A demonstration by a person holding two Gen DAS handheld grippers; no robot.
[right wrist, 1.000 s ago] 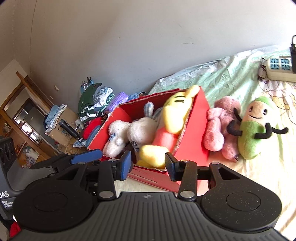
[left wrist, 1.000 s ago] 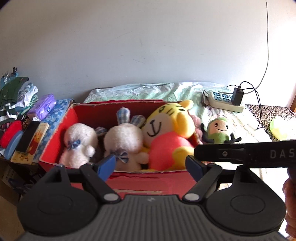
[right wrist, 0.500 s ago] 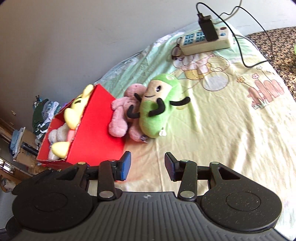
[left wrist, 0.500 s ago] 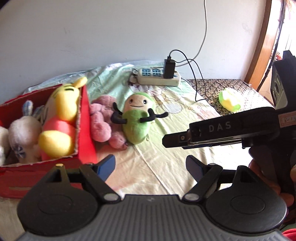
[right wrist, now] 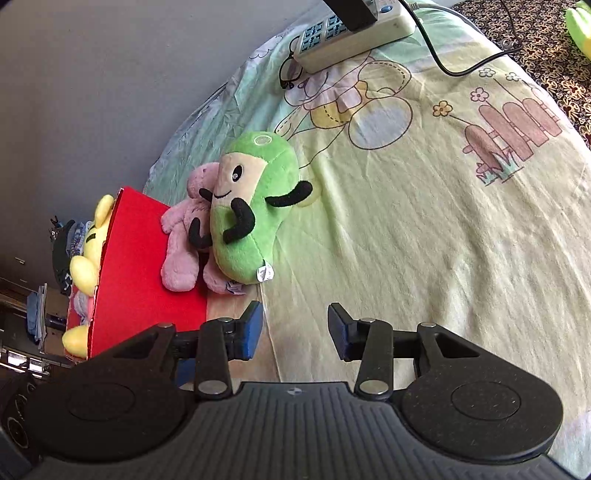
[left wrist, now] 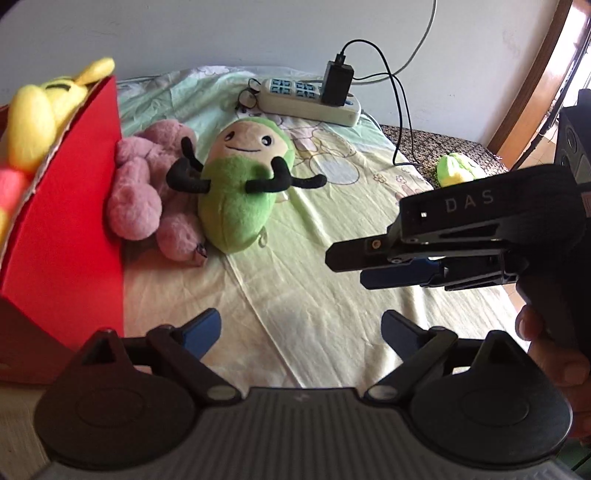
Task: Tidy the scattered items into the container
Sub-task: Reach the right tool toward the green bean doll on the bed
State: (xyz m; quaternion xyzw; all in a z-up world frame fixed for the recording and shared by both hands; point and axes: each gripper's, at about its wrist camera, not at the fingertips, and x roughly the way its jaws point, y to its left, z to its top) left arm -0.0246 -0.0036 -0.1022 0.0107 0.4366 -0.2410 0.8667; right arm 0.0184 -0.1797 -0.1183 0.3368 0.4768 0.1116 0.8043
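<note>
A green bean-shaped plush (left wrist: 240,184) (right wrist: 251,214) with black arms lies on the bed sheet, leaning on a pink plush (left wrist: 147,195) (right wrist: 184,236) that rests against the red cardboard box (left wrist: 66,229) (right wrist: 144,266). A yellow tiger plush (left wrist: 40,114) (right wrist: 90,243) sticks out of the box. My left gripper (left wrist: 301,328) is opening, wide, with only sheet between its fingers, short of the green plush. My right gripper (right wrist: 295,326) is open and empty, a little in front of both plushes; it also shows side-on as the right gripper (left wrist: 354,266) in the left wrist view.
A white power strip (left wrist: 310,99) (right wrist: 354,33) with a black charger and cables lies at the back of the bed. A small yellow-green plush (left wrist: 456,170) sits on the dark patterned cloth at right. Piled clothes (right wrist: 66,240) stand beyond the box.
Both grippers swung away from the box to the right and dropped closer to the green and pink plushes. The left gripper's fingers spread wider. The right gripper stayed equally open.
</note>
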